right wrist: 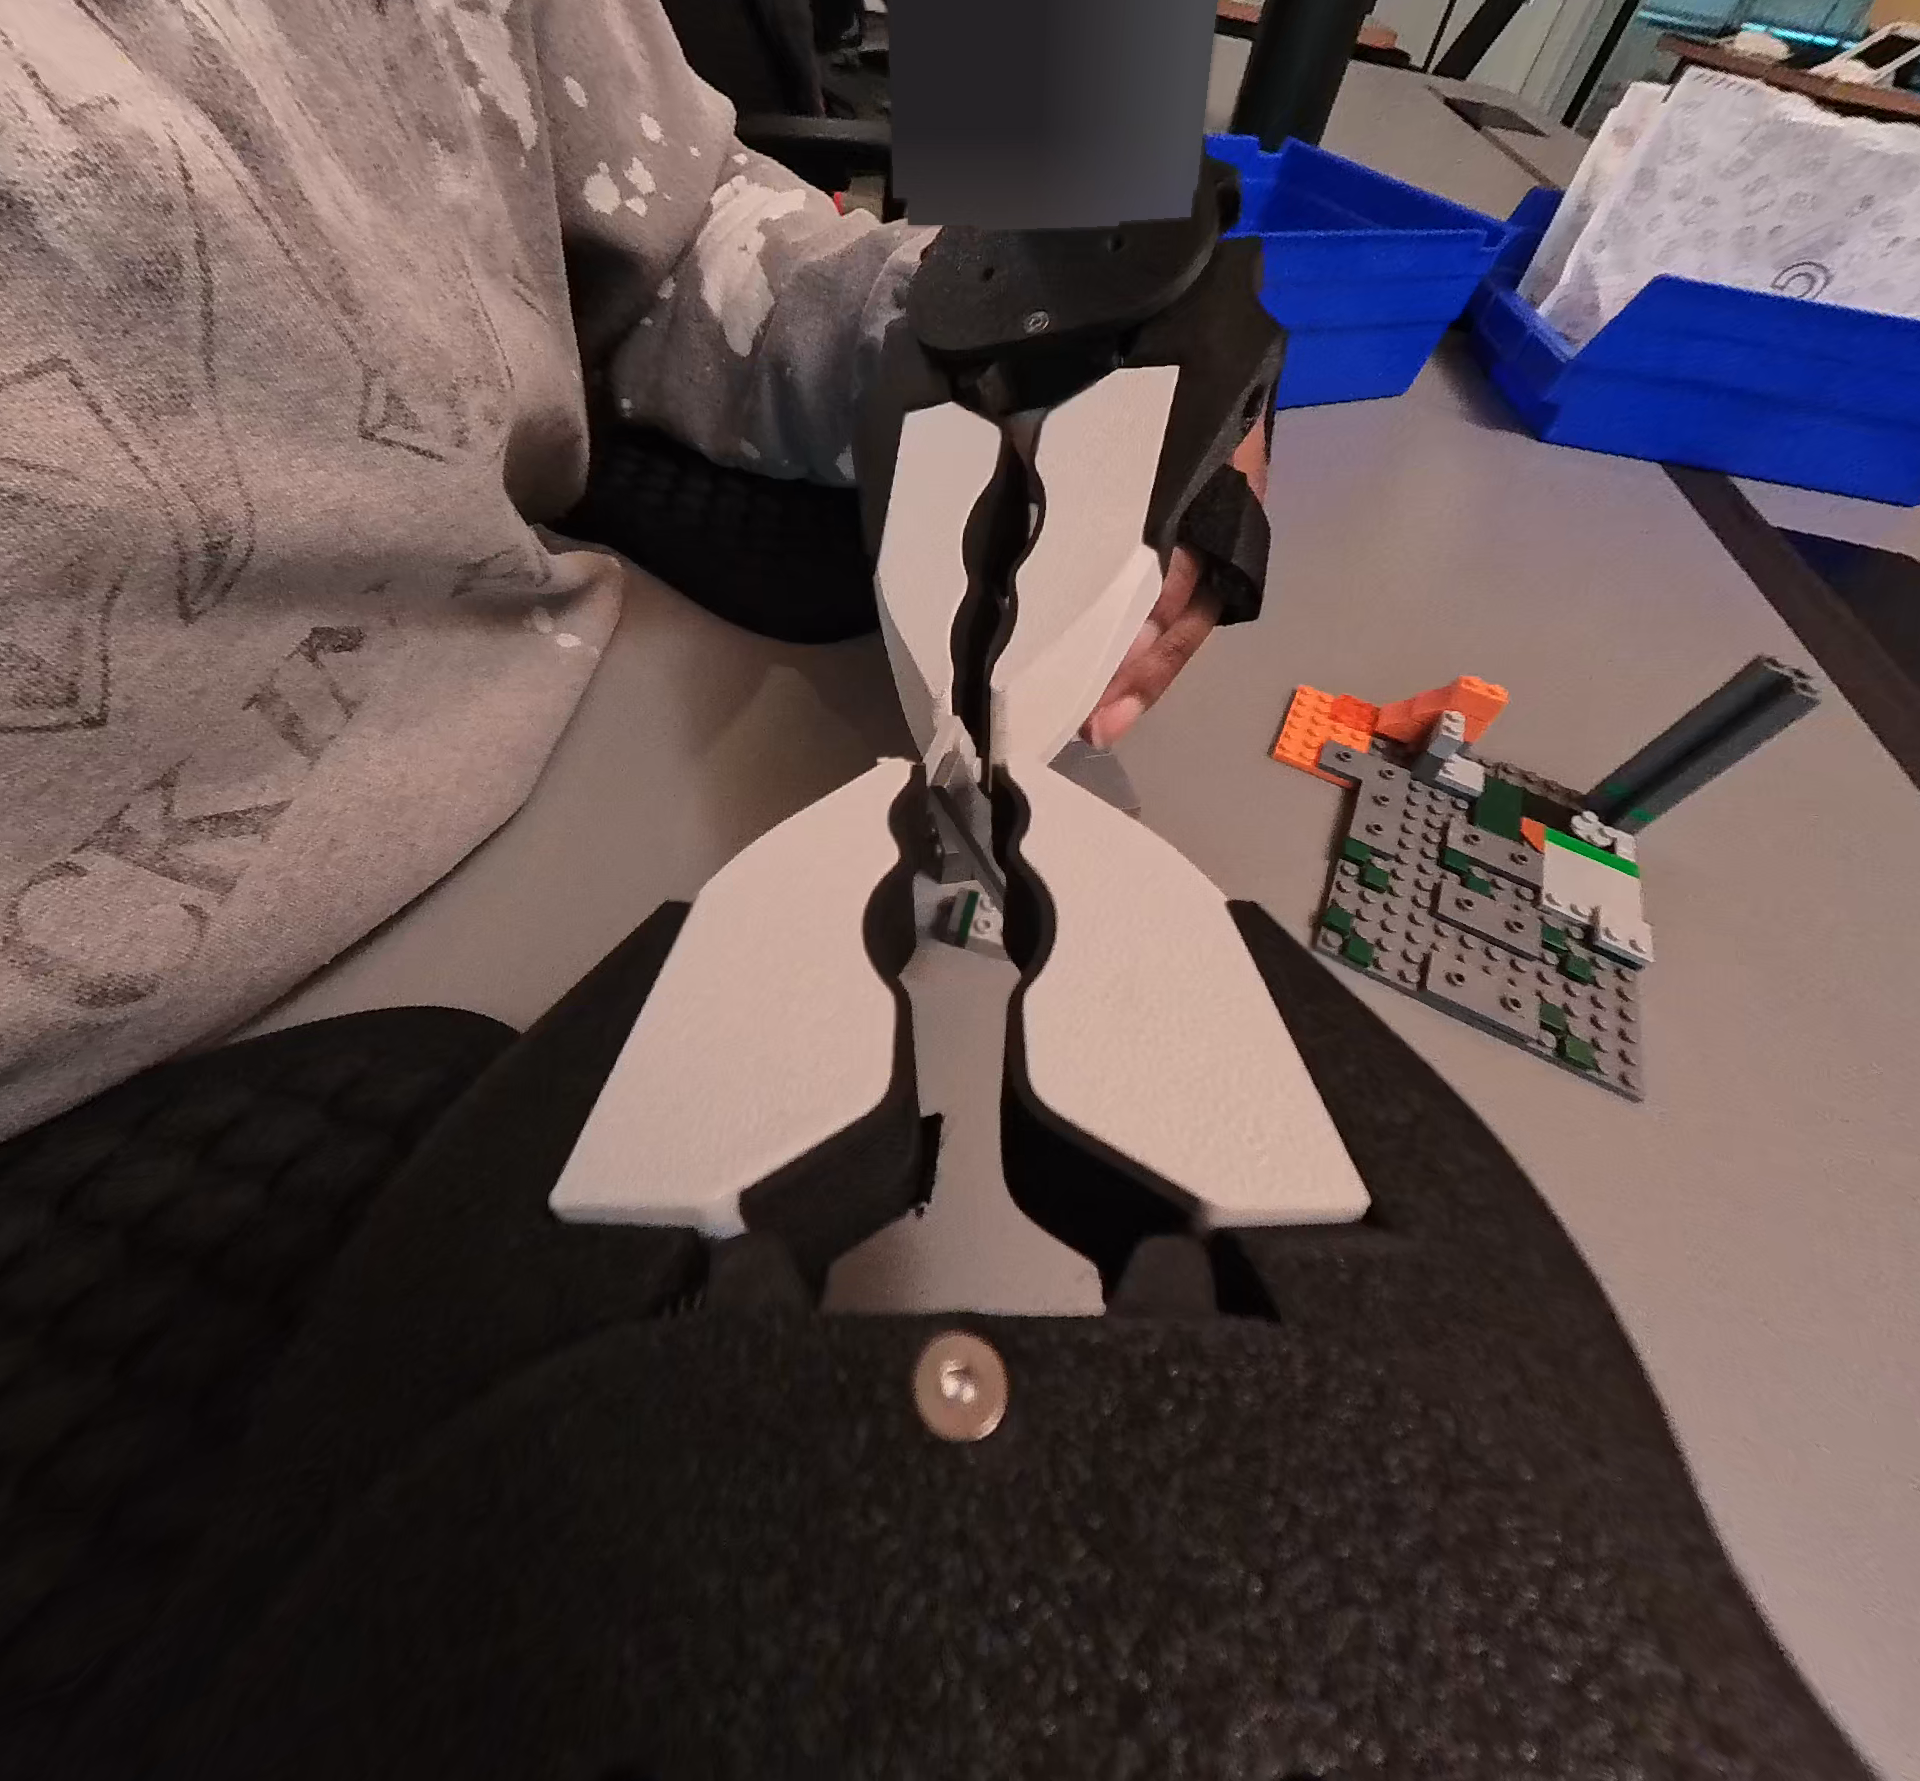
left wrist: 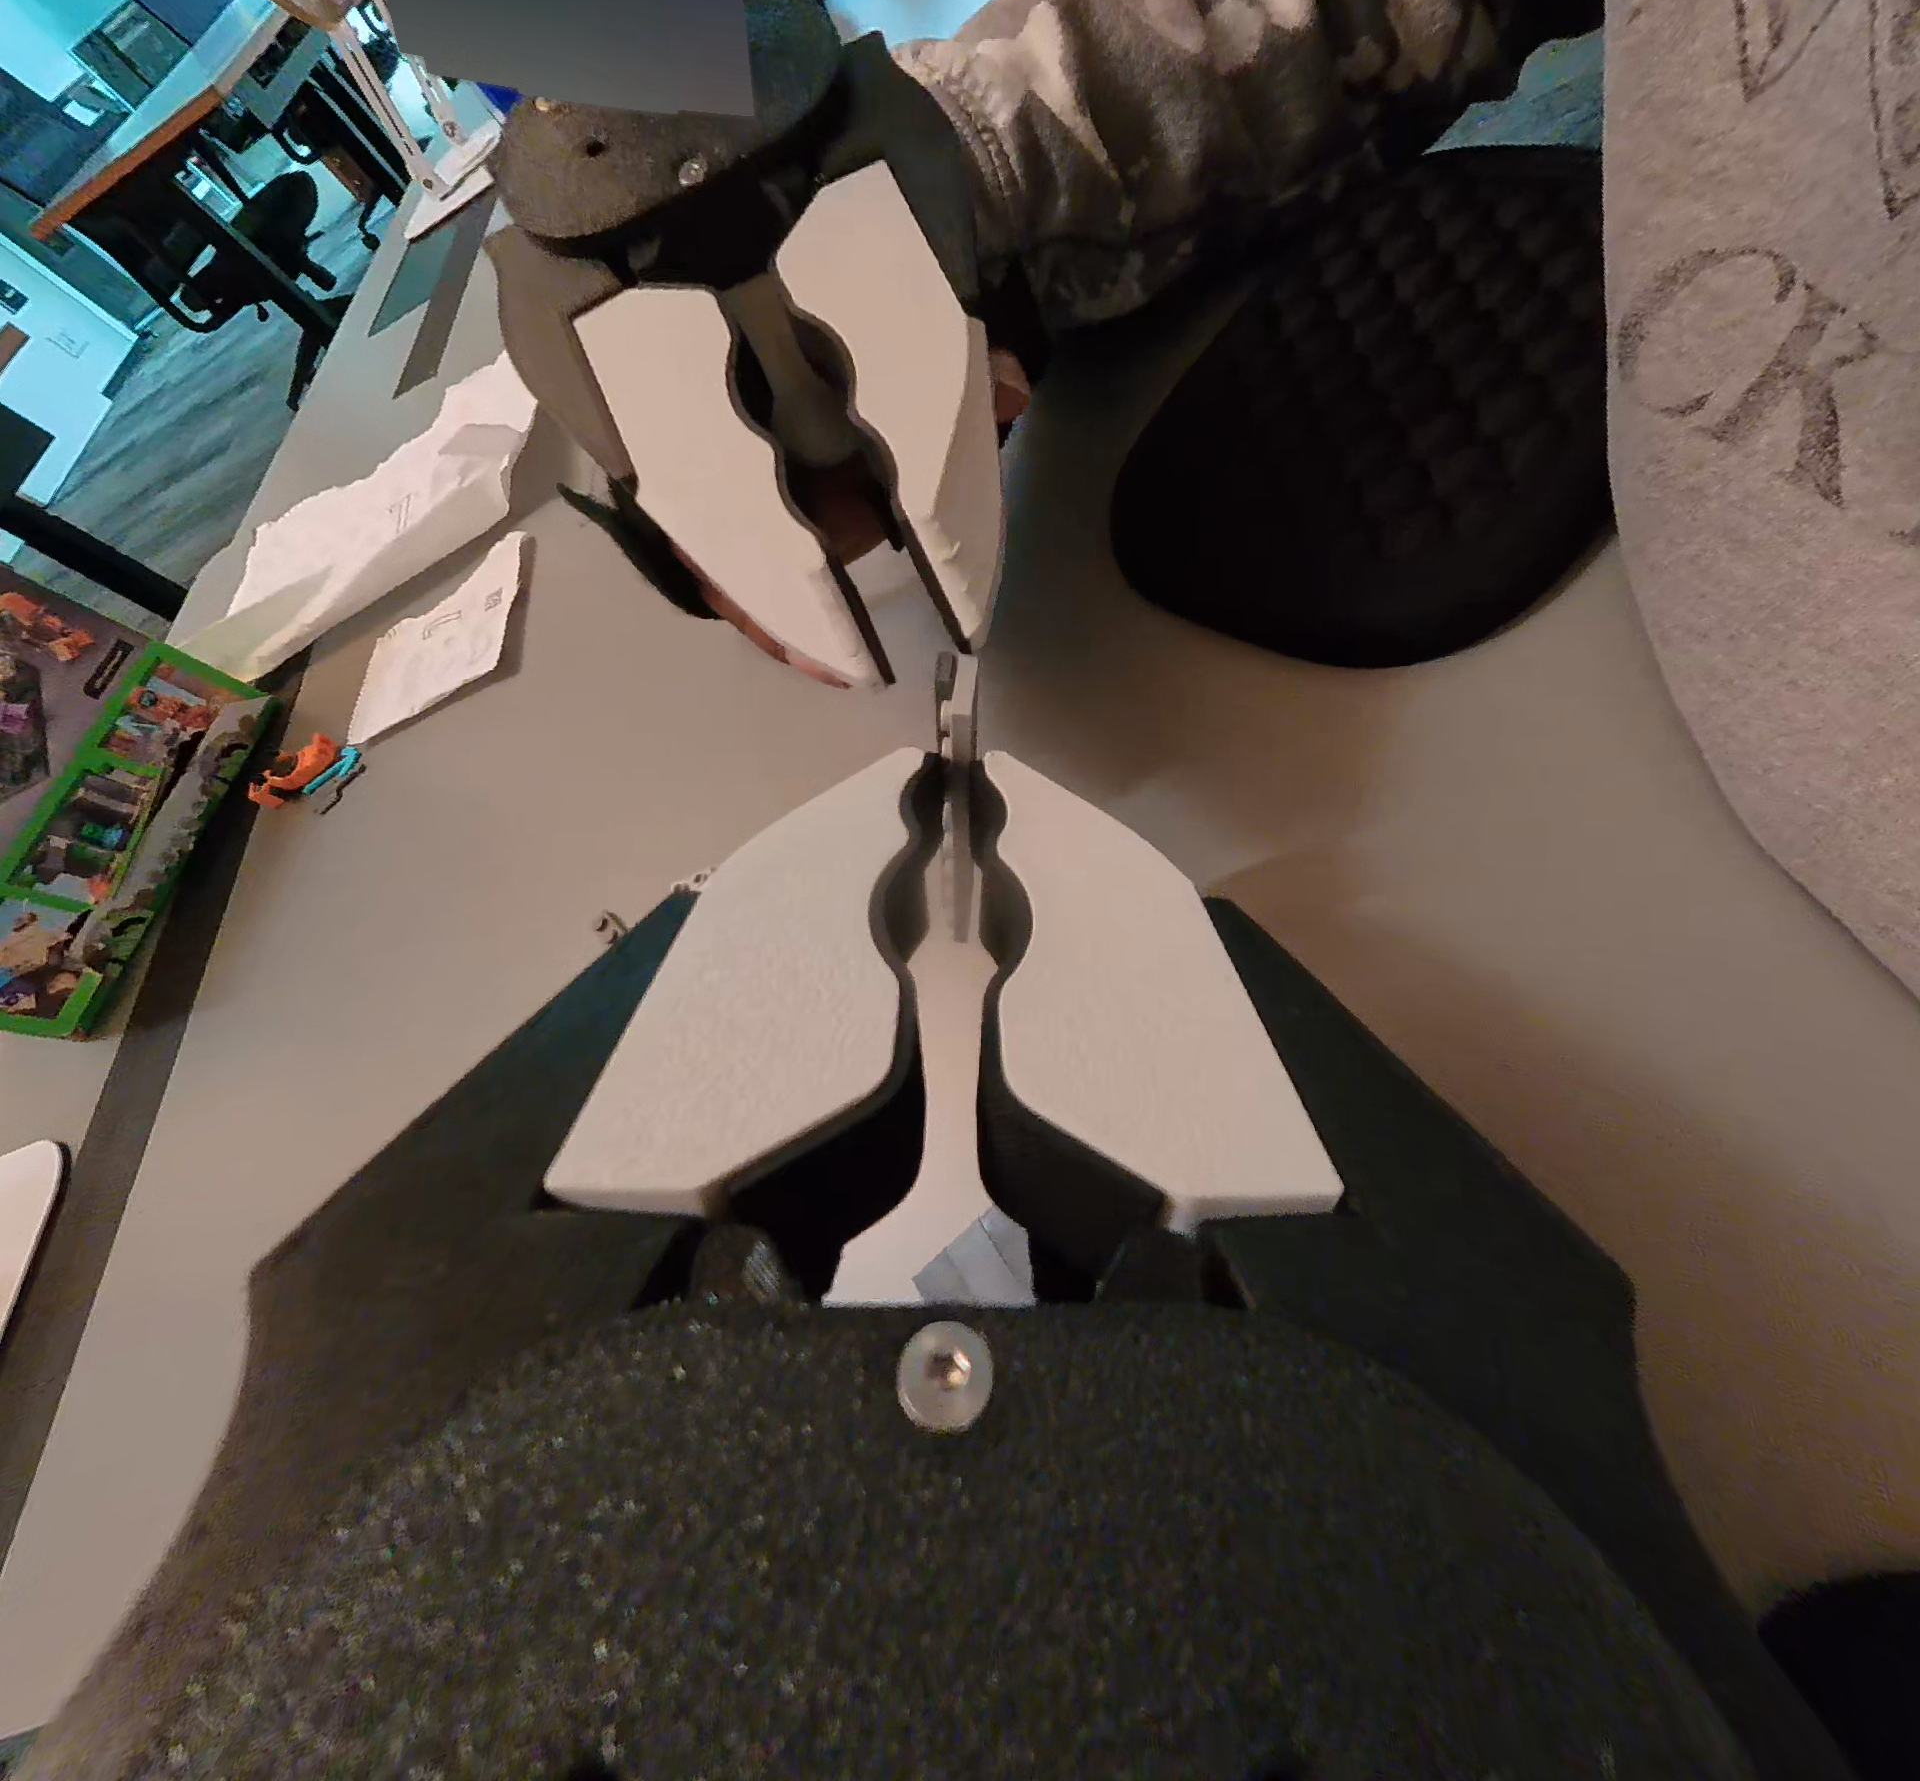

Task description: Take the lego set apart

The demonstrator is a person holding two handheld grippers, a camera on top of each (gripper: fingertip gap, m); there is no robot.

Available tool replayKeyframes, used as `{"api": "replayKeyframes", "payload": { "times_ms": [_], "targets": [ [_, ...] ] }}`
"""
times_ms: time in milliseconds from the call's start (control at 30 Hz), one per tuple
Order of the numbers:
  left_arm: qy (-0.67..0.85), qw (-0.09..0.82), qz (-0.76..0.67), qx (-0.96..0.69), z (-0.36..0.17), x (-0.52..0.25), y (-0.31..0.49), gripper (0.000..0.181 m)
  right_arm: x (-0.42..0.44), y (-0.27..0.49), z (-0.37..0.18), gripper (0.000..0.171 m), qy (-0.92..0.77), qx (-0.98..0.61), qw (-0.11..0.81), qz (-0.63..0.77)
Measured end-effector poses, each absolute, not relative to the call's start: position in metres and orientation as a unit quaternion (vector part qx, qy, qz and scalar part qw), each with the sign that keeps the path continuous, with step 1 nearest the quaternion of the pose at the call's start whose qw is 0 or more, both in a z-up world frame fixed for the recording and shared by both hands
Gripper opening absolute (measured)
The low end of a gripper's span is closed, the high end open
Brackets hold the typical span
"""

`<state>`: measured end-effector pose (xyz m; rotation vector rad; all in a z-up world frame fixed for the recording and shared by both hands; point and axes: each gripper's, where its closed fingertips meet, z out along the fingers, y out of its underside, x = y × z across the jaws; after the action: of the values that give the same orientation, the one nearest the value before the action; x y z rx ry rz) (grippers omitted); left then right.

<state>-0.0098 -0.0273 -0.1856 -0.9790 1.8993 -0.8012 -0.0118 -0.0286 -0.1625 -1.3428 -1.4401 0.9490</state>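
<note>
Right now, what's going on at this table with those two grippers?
A person is taking a lego set apart with two handheld grippers. The left gripper is shut on a small grey lego piece, and the right gripper clamps the same piece from the opposite side, above the table. The main lego build, a grey studded plate with green and orange parts, lies aside. Blue bins stand behind it.

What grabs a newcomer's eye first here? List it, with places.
Dead centre, the left hand-held gripper and the right hand-held gripper meet tip to tip above the grey table, both pinching a small grey lego piece. To the right in the right wrist view lies the studded lego baseplate with orange bricks, with blue bins behind.
</note>
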Motion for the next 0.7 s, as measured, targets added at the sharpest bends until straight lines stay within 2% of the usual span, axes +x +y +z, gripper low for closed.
{"api": "replayKeyframes", "payload": {
  "times_ms": [433,500,533,600,700],
  "targets": [
    [0.813,0.34,-0.299,-0.366,-0.207,-0.019,-0.052,0.005,-0.016,-0.042,-0.189,0.024,-0.617,-0.56,0.379,0.402],
    [0.817,0.325,-0.317,-0.355,-0.207,-0.022,-0.06,0.006,-0.012,-0.028,-0.201,0.022,-0.611,-0.591,0.383,0.361],
    [0.797,0.332,-0.388,-0.323,-0.188,-0.019,-0.081,0.004,-0.008,-0.01,-0.208,0.0,-0.598,-0.618,0.405,0.311],
    [0.821,0.324,-0.338,-0.325,-0.196,-0.015,-0.081,0.005,-0.005,-0.005,-0.206,0.0,-0.597,-0.621,0.409,0.302],
    [0.805,0.331,-0.35,-0.348,-0.192,-0.018,-0.068,0.005,-0.008,-0.011,-0.185,0.003,-0.588,-0.599,0.43,0.332]
  ]
}}
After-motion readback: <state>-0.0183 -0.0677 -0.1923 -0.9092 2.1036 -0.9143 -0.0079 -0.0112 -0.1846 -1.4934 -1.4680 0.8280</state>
